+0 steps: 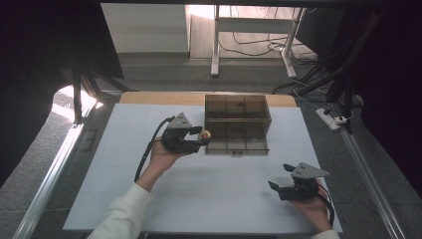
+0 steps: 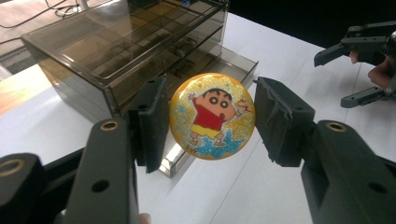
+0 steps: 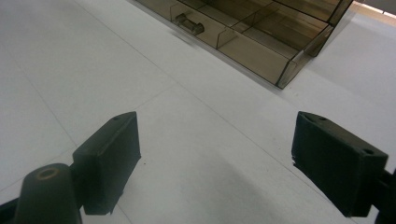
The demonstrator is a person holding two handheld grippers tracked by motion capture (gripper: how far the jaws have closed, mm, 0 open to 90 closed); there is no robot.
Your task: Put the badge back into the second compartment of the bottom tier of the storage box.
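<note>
A round badge (image 2: 212, 116) with a cartoon child on a glittery yellow ground is pinched by its rim between the pads of my left gripper (image 1: 201, 138), which is shut on it. In the high view the badge (image 1: 205, 134) hovers just left of a smoky transparent drawer box (image 1: 238, 122). The box's bottom drawer (image 1: 238, 147) is pulled out toward me, and its dividers show in the right gripper view (image 3: 243, 32). My right gripper (image 1: 278, 176) rests low near the table's front right, jaws wide open with nothing between them (image 3: 215, 154).
A white mat (image 1: 209, 189) covers the table, with a wooden edge (image 1: 149, 97) showing at the back. Beyond it, cables and a power strip (image 1: 331, 119) lie on the floor, and a white frame's legs (image 1: 215, 50) stand there.
</note>
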